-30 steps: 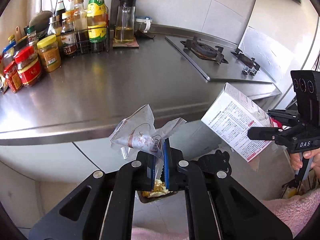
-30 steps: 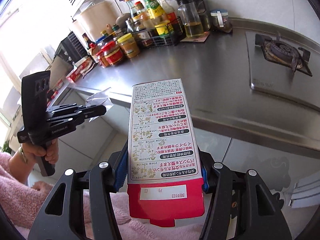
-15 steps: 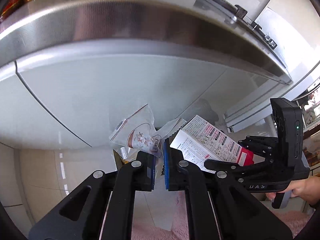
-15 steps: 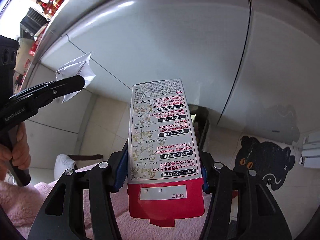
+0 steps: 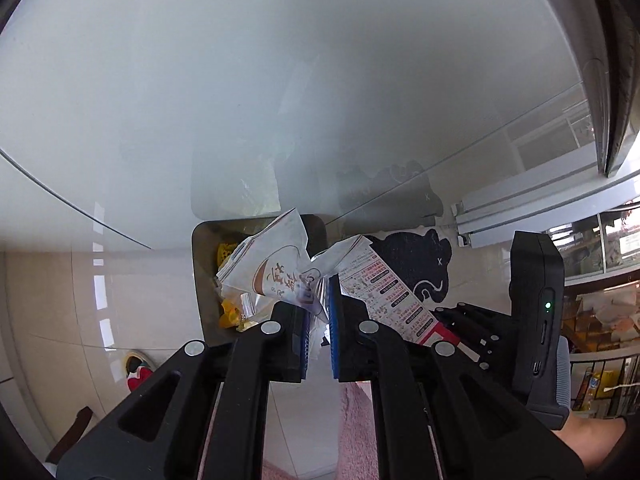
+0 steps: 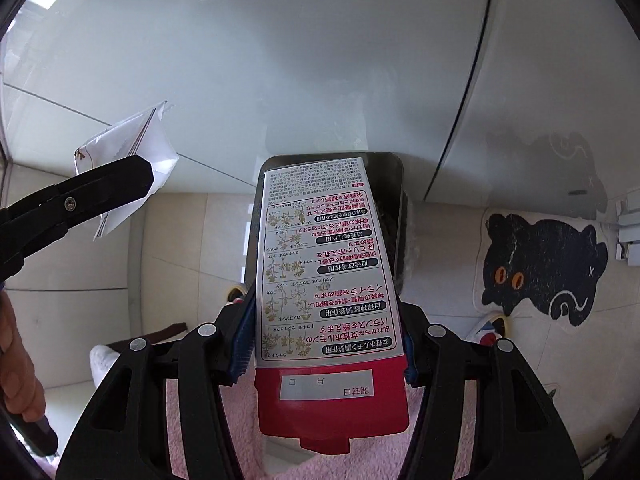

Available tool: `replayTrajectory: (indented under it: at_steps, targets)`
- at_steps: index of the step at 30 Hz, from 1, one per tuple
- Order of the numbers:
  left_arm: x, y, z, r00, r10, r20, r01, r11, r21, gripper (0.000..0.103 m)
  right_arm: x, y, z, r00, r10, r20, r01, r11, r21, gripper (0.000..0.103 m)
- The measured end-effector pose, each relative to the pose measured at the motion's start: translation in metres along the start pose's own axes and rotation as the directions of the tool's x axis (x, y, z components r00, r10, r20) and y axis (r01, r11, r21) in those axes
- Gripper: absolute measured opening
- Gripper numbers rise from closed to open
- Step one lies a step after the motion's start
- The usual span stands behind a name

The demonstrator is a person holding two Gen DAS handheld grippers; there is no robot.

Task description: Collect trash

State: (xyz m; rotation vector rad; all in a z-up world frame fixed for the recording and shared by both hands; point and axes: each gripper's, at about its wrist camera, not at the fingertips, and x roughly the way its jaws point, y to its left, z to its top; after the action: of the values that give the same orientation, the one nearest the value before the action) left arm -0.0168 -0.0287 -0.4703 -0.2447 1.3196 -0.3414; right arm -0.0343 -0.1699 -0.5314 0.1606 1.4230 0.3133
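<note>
My left gripper (image 5: 319, 308) is shut on a crumpled white wrapper (image 5: 276, 272) with brown print, which hangs over the open trash bin (image 5: 197, 264) on the floor. Yellow scraps (image 5: 232, 316) lie inside the bin. My right gripper (image 6: 325, 348) is shut on a white and red carton (image 6: 320, 260), tilted down with its far end over the bin's rim (image 6: 396, 168). In the right wrist view the wrapper (image 6: 128, 148) sticks out of the left gripper's fingers (image 6: 112, 184) at the left. The carton (image 5: 384, 292) also shows beside the wrapper in the left wrist view.
Pale glossy cabinet doors (image 5: 280, 80) rise right behind the bin. A black cat-shaped mat (image 6: 548, 264) lies on the tiled floor to the right. The person's pink fleece clothing (image 6: 200, 420) fills the bottom, and a slipper (image 5: 136, 368) rests left of the bin.
Both grippers have dropped from counter height to just above the floor bin and now tilt steeply down. The counter and bottles have left view. Wrapper and carton stay gripped.
</note>
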Motion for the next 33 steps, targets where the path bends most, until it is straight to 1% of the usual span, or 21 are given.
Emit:
replayTrajectory:
  at_steps: [2, 3, 4, 5, 6, 8, 9, 10, 12, 14, 15, 16, 18, 19, 23, 25, 28, 30, 33]
  targets:
    - [0.007, 0.005, 0.002, 1.000, -0.002, -0.009, 0.002, 1.000, -0.010, 0.009, 0.007, 0.001, 0.005, 1.000, -0.002, -0.002, 0.002, 1.000, 0.010, 0.058]
    - [0.010, 0.008, 0.003, 1.000, 0.000, -0.013, -0.001, 1.000, -0.017, 0.012, 0.010, 0.002, 0.006, 1.000, -0.002, -0.001, 0.002, 1.000, 0.014, 0.058]
    - [0.011, 0.010, 0.003, 1.000, 0.007, -0.010, -0.007, 1.000, -0.026, 0.015, 0.012, 0.003, 0.008, 1.000, -0.004, 0.003, 0.004, 1.000, 0.013, 0.062]
    - [0.011, 0.013, 0.003, 1.000, 0.010, -0.007, -0.010, 0.999, -0.037, 0.019, 0.013, 0.005, 0.009, 1.000, -0.010, 0.008, 0.010, 1.000, 0.009, 0.063]
    - [0.010, 0.013, 0.004, 1.000, 0.012, 0.000, -0.012, 0.999, -0.046, 0.028, 0.013, 0.006, 0.010, 1.000, -0.014, 0.012, 0.014, 1.000, 0.001, 0.064]
    - [0.007, 0.014, 0.006, 1.000, 0.023, 0.017, -0.022, 0.999, -0.049, 0.033, 0.012, 0.005, 0.011, 0.999, -0.028, 0.023, 0.029, 1.000, -0.012, 0.075]
    - [0.006, 0.016, 0.006, 0.999, 0.025, 0.021, -0.024, 0.998, -0.053, 0.041, 0.011, 0.004, 0.011, 0.999, -0.034, 0.032, 0.035, 0.999, -0.013, 0.088]
    - [0.006, 0.017, 0.008, 0.999, 0.030, 0.024, -0.028, 0.998, -0.058, 0.049, 0.010, 0.004, 0.012, 0.999, -0.038, 0.032, 0.039, 0.999, -0.012, 0.093]
    - [0.006, 0.018, 0.008, 0.999, 0.040, 0.028, -0.038, 0.997, -0.063, 0.056, 0.008, 0.002, 0.011, 0.999, -0.044, 0.028, 0.044, 0.999, -0.009, 0.093]
    - [0.005, 0.017, 0.007, 0.999, 0.042, 0.024, -0.040, 0.997, -0.060, 0.061, 0.006, 0.001, 0.010, 0.999, -0.049, 0.024, 0.050, 0.999, -0.010, 0.096]
    - [0.004, 0.013, 0.005, 0.999, 0.045, 0.023, -0.044, 0.997, -0.058, 0.069, 0.004, 0.000, 0.009, 0.998, -0.053, 0.026, 0.053, 0.999, -0.010, 0.100]
    - [0.002, 0.013, 0.005, 0.998, 0.050, 0.026, -0.049, 0.997, -0.056, 0.080, 0.000, 0.000, 0.009, 0.998, -0.058, 0.025, 0.058, 0.998, -0.014, 0.100]
    - [-0.008, 0.010, 0.006, 0.997, 0.063, 0.043, -0.060, 0.997, -0.056, 0.092, -0.008, 0.000, 0.006, 0.997, -0.070, 0.020, 0.071, 0.997, -0.031, 0.100]
    - [-0.014, 0.009, 0.007, 0.996, 0.066, 0.053, -0.063, 0.996, -0.057, 0.095, -0.014, 0.001, 0.004, 0.997, -0.080, 0.017, 0.080, 0.996, -0.043, 0.100]
    - [-0.045, 0.001, 0.007, 0.996, 0.066, 0.063, -0.063, 0.997, -0.051, 0.095, -0.050, 0.000, 0.002, 0.996, -0.082, 0.022, 0.084, 0.994, -0.065, 0.100]
    - [-0.067, -0.008, 0.008, 0.994, 0.073, 0.085, -0.071, 0.997, -0.023, 0.095, -0.075, 0.003, 0.003, 0.997, -0.077, 0.031, 0.079, 0.994, -0.069, 0.100]
    - [-0.107, -0.022, 0.008, 0.989, 0.072, 0.131, -0.076, 0.997, 0.027, 0.095, -0.117, 0.013, 0.007, 0.994, -0.091, 0.055, 0.096, 0.991, -0.094, 0.100]
    - [-0.135, -0.035, 0.009, 0.983, 0.076, 0.168, -0.086, 0.995, 0.053, 0.095, -0.146, 0.022, 0.011, 0.993, -0.087, 0.077, 0.096, 0.989, -0.116, 0.100]
    - [-0.176, -0.052, 0.016, 0.967, 0.122, 0.224, -0.140, 0.988, 0.067, 0.095, -0.191, 0.035, 0.019, 0.990, -0.077, 0.115, 0.090, 0.989, -0.118, 0.100]
